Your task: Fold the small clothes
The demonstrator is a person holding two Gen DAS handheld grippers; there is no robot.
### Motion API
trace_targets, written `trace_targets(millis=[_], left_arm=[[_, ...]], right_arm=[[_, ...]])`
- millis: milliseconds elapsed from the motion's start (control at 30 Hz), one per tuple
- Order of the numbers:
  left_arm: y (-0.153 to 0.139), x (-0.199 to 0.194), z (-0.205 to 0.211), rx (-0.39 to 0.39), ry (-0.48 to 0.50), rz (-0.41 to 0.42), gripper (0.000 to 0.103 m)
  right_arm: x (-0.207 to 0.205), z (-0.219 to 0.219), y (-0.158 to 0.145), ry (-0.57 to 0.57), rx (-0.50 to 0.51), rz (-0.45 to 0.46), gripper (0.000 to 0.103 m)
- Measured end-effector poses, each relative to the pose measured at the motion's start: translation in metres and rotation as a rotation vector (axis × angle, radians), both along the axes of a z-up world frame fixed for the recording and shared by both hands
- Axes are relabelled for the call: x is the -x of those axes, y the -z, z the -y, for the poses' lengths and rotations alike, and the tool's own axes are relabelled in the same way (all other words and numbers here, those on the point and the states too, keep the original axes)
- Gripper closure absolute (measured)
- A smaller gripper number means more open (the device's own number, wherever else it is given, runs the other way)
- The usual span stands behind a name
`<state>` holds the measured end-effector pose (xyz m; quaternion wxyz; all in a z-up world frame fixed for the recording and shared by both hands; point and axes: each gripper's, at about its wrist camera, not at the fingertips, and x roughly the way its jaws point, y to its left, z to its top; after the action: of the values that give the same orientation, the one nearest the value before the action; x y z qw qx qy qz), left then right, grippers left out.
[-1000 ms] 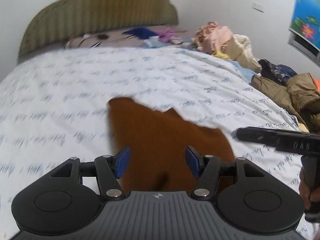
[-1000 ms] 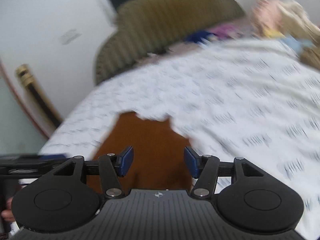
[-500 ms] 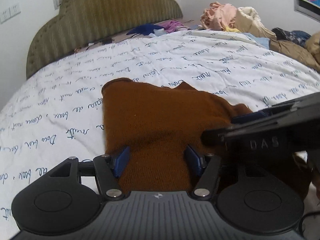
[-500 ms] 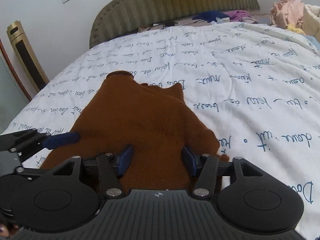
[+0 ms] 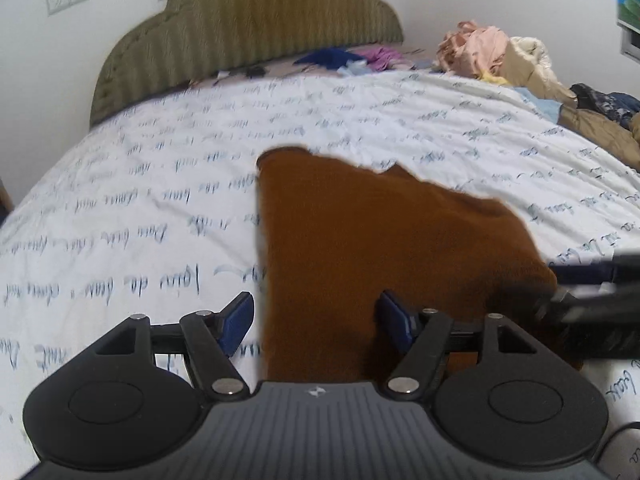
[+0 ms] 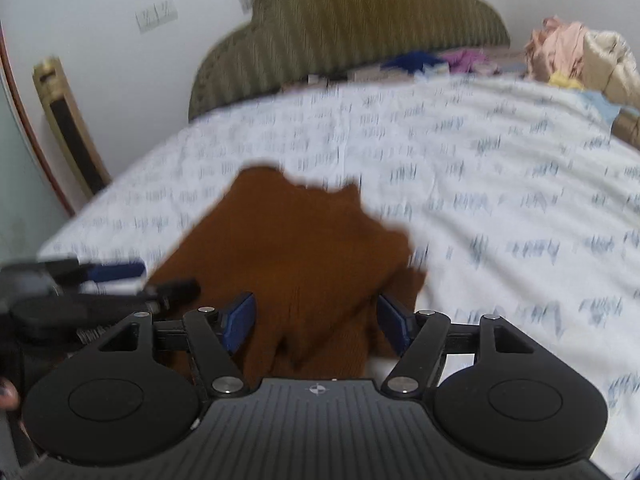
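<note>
Your left gripper (image 5: 316,322) and right gripper (image 6: 316,322) are both opening, gripping nothing; the brown garment (image 5: 380,248) lies mid-frame on the bed (image 5: 120,220). Pinch only one layer and the fold skews.

Olive headboard (image 5: 256,28), script-printed sheet (image 5: 120,216), clothes pile (image 5: 500,56)

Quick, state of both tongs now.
Left tongs: opening, pads clear of the brown garment lying between them.
Right tongs: opening, same garment between them, not gripped.

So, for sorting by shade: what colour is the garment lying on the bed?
Rust brown, plain knit garment, clearest in the left wrist view.
</note>
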<state>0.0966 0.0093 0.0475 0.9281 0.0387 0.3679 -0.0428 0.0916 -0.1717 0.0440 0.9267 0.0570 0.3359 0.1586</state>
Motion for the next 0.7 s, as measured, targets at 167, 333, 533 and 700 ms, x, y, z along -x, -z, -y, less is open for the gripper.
trace_targets(millis=[167, 333, 533, 700], left_arm=[[0.014, -0.005, -0.009, 0.065, -0.03, -0.043, 0.028], [0.007, 0.001, -0.011, 0.081, -0.031, -0.041, 0.028], [-0.018, 0.036, -0.016, 0.046, -0.006, 0.043, 0.03], [-0.046, 0.081, -0.032, 0.129, 0.036, 0.129, 0.029]], right_arm=[[-0.011, -0.017, 0.036, -0.01, 0.033, -0.057, 0.011], [-0.013, -0.017, 0.028, 0.007, 0.021, -0.087, 0.015], [0.029, 0.013, -0.007, 0.065, -0.069, 0.043, 0.02], [0.071, 0.018, -0.013, 0.035, -0.057, 0.066, 0.016]])
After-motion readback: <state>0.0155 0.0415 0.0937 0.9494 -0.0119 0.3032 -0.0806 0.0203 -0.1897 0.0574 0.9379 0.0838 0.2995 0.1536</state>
